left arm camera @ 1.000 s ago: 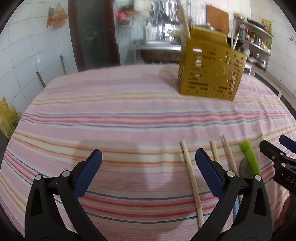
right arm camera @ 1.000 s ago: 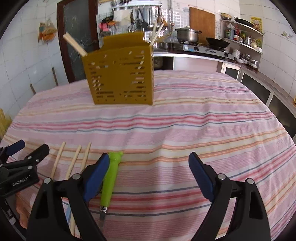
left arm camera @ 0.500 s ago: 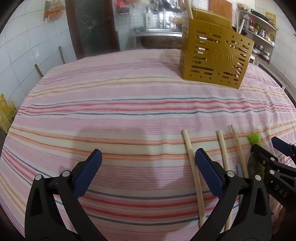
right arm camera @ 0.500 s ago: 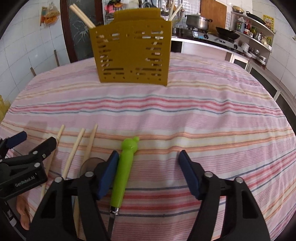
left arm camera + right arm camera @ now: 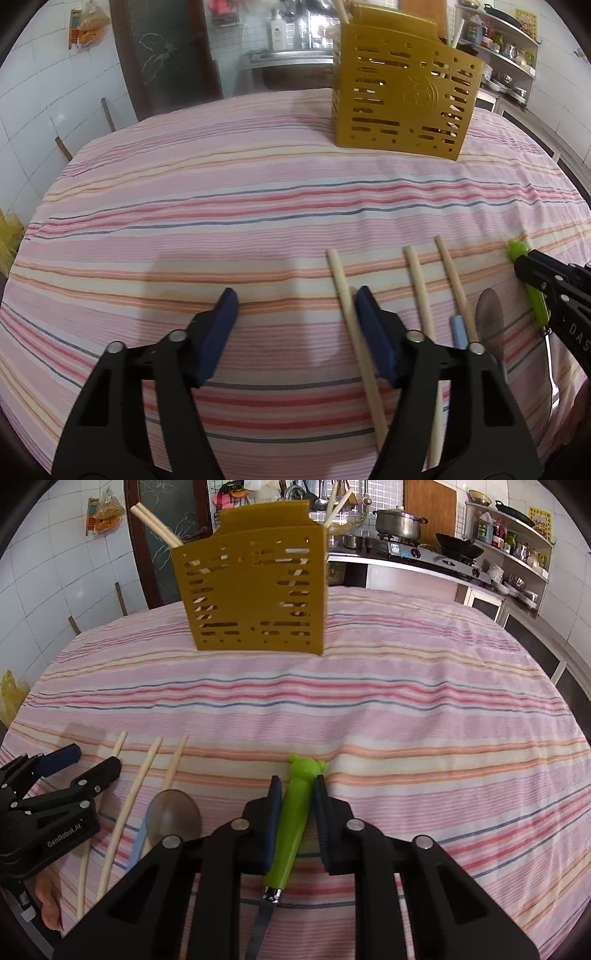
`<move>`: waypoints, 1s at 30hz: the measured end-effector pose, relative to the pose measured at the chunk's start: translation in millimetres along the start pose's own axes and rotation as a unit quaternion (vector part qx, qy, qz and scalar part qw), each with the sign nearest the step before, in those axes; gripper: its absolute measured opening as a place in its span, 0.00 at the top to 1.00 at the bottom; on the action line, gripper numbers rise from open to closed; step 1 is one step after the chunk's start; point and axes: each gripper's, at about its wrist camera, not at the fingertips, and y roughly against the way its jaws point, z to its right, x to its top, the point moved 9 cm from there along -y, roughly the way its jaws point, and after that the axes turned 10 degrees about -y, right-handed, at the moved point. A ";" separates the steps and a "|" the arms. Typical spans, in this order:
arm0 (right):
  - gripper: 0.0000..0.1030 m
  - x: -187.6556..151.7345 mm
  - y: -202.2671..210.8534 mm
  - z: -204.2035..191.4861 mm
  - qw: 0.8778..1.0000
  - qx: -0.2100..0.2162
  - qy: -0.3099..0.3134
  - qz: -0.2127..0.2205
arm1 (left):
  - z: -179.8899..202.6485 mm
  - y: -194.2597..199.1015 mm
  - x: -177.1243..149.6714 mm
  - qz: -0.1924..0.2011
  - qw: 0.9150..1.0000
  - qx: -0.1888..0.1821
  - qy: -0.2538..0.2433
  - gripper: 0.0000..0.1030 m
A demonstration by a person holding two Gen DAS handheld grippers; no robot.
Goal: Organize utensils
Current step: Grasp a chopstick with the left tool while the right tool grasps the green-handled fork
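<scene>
Three wooden chopsticks lie side by side on the striped tablecloth. The leftmost chopstick (image 5: 351, 317) runs between the jaws of my left gripper (image 5: 295, 295), close against the right pad; the jaws are closing and do not pinch it. My right gripper (image 5: 297, 794) is closing its pads onto the green-handled utensil (image 5: 295, 819), which lies flat with its metal end toward me. The left wrist view shows that utensil (image 5: 533, 299) partly hidden under the right gripper (image 5: 546, 266). A yellow slotted utensil caddy (image 5: 255, 590) (image 5: 402, 99) stands at the far side holding chopsticks.
A spoon (image 5: 173, 819) (image 5: 489, 317) with a pale blue handle lies between the chopsticks and the green utensil. The left gripper (image 5: 94, 760) shows at the left edge of the right wrist view, with a person's fingers (image 5: 48, 904) below it. Counter, stove and shelves stand behind the table.
The right jaws have closed in around the green handle. The left jaws have narrowed, and that gripper has shifted so the leftmost chopstick lies inside them.
</scene>
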 end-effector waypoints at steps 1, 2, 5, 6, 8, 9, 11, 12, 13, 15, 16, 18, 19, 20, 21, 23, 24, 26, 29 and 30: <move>0.82 0.8 -0.8 2.3 1.000 0.003 -0.004 -0.001 | 1.0 -0.1 0.8 0.000 1.000 -0.002 0.002 0.47; 0.82 1.1 -1.8 3.4 1.000 0.007 -0.007 -0.002 | 2.7 -0.2 2.0 -0.001 1.000 -0.005 0.002 0.53; 0.82 0.9 -3.6 4.4 1.000 0.016 -0.015 -0.001 | 6.7 -0.5 4.3 -0.001 1.000 -0.009 -0.001 0.65; 0.82 0.7 -3.9 3.3 1.000 0.015 -0.014 0.000 | 7.5 -0.2 4.7 -0.001 1.000 -0.010 -0.003 0.66; 0.82 0.7 -4.2 3.3 1.000 0.015 -0.014 0.000 | 9.7 -1.2 6.9 -0.002 1.000 -0.010 -0.005 0.73; 0.82 0.8 -4.3 3.2 1.000 0.016 -0.015 -0.001 | 9.9 -1.7 8.0 -0.003 1.000 -0.010 -0.006 0.75; 0.82 0.9 -4.3 3.7 1.000 0.016 -0.017 -0.001 | 9.7 -4.2 11.1 -0.005 1.000 -0.013 -0.006 0.84; 0.82 1.0 -4.6 3.3 1.000 0.014 -0.017 -0.002 | 9.1 -5.8 12.9 -0.007 1.000 -0.015 -0.005 0.86; 0.82 1.1 -5.0 3.0 1.000 0.012 -0.016 -0.003 | 8.6 -7.4 14.5 -0.009 1.000 -0.017 -0.005 0.89; 0.82 1.7 -5.1 3.4 1.000 0.011 -0.019 -0.005 | 8.3 -10.9 17.7 -0.012 1.000 -0.015 -0.012 0.91; 0.82 2.0 -5.2 3.3 1.000 0.012 -0.020 -0.007 | 8.5 -11.9 18.6 -0.013 1.000 -0.014 -0.016 0.91; 0.83 2.8 -5.2 4.0 1.000 0.014 -0.022 -0.009 | 10.1 -12.3 19.9 -0.016 0.999 -0.010 -0.027 0.91; 0.83 3.0 -5.3 4.4 1.000 0.016 -0.024 -0.010 | 10.2 -12.1 20.4 -0.016 0.999 -0.009 -0.029 0.91; 0.83 3.5 -5.4 5.1 0.999 0.017 -0.025 -0.010 | 10.5 -11.6 20.6 -0.016 0.999 -0.008 -0.032 0.91; 0.83 3.9 -5.2 5.7 0.999 0.019 -0.029 -0.011 | 10.4 -11.6 20.5 -0.015 0.999 -0.008 -0.033 0.91; 0.83 4.3 -4.7 6.3 0.999 0.022 -0.033 -0.009 | 9.5 -11.2 20.9 -0.012 0.999 -0.007 -0.035 0.92; 0.83 4.8 -3.6 6.2 0.999 0.024 -0.034 -0.007 | 9.1 -10.6 21.2 -0.010 0.999 -0.005 -0.035 0.93; 0.83 5.7 -1.1 5.8 0.999 0.027 -0.034 -0.001 | 7.8 -8.6 22.1 -0.004 0.999 -0.004 -0.034 0.94; 0.83 8.5 4.1 6.0 0.999 0.033 -0.039 0.009 | 4.4 -0.7 24.6 0.010 1.000 0.000 -0.030 0.95; 0.83 9.9 6.4 5.3 0.998 0.036 -0.040 0.014 | 3.9 3.5 25.9 0.017 0.999 0.000 -0.029 0.95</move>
